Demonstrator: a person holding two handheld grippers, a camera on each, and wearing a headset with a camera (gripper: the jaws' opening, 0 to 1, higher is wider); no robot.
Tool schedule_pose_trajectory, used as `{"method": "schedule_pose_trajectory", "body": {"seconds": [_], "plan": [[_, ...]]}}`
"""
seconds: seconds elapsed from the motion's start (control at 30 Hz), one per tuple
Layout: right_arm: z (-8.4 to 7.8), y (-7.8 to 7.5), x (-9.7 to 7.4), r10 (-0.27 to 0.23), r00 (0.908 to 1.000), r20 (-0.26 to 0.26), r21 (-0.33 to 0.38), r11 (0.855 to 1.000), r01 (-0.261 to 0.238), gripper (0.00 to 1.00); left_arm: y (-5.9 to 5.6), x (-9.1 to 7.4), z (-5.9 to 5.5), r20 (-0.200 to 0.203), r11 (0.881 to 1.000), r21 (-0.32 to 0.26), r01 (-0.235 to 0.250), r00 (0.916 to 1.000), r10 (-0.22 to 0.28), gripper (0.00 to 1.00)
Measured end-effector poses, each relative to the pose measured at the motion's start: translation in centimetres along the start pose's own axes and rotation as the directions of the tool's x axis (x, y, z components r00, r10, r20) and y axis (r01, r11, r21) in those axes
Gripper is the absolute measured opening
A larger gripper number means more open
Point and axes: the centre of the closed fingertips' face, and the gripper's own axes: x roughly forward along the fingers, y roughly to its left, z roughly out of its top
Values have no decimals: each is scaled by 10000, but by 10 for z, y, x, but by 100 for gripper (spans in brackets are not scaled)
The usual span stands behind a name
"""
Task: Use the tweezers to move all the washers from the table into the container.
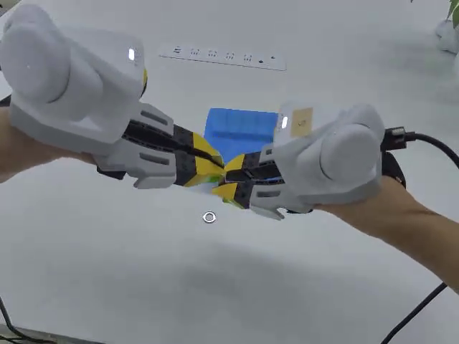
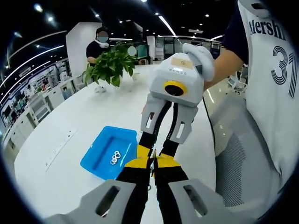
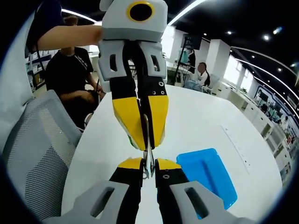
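Washer (image 1: 209,217) lies on the table (image 1: 107,272), near of the container (image 1: 240,129). Left gripper (image 1: 214,169) and right gripper (image 1: 229,183) both pinch the tweezers (image 3: 147,154); one should probably let go, then the other should lower the tips squarely over the washer.

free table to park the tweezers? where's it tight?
Bare table between washer and near edge; also the band between power strip and blue container. Tight mid-table: left tongs and right tongs meet on the tweezers at the container's front.
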Motion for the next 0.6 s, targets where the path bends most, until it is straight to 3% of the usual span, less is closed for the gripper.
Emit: {"method": "schedule_pose_trajectory", "body": {"seconds": [0.27,0.6], "plan": [[-5,9,9,203,9998,-59,145,9997,-202,11,-8,-1,-12,64,9994,-320,-153,9999,155,7],[-13,17,28,571,9983,-150,374,9977,-565,11,-5,-1,-34,-103,9955,-913,-258,9996,250,7]]}}
